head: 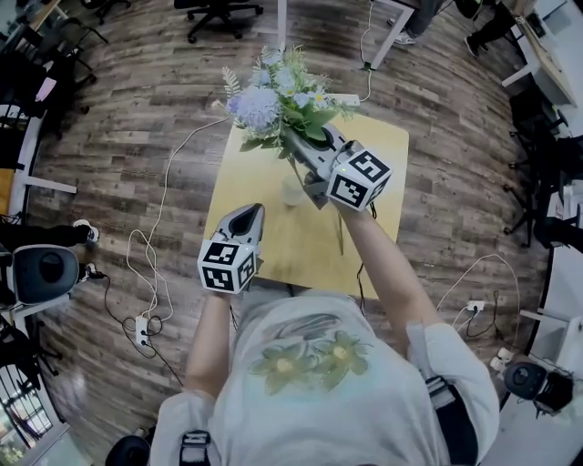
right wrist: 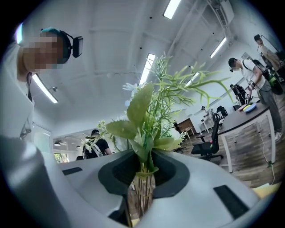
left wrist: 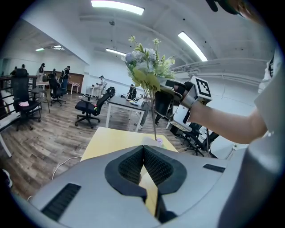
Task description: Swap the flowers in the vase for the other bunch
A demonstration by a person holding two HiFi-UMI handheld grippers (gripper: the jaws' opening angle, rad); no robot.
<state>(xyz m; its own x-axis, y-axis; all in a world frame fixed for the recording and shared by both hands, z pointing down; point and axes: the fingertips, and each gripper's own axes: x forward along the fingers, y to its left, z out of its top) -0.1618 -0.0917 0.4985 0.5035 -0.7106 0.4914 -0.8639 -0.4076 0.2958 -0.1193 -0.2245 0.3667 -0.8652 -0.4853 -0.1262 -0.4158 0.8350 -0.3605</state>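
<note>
My right gripper (head: pixel 303 146) is shut on the stems of a bunch of blue and white flowers with green leaves (head: pixel 273 96), and holds it upright over the yellow table (head: pixel 373 146). The stems (right wrist: pixel 141 191) run between its pads and the leaves (right wrist: pixel 149 116) rise above them. In the left gripper view the bunch (left wrist: pixel 147 67) stands tall, its thin stems reaching down toward a clear glass vase (head: pixel 293 191) on the table. Whether the stem ends are inside the vase I cannot tell. My left gripper (head: pixel 250 212) hovers near the table's front left, shut (left wrist: pixel 143 149) with nothing in it.
White cables and a power strip (head: pixel 144 329) lie on the wooden floor left of the table. Black office chairs (head: pixel 214 14) and desks stand around the room. A chair (left wrist: pixel 91 109) and a grey desk (left wrist: pixel 127 104) stand beyond the table's far edge.
</note>
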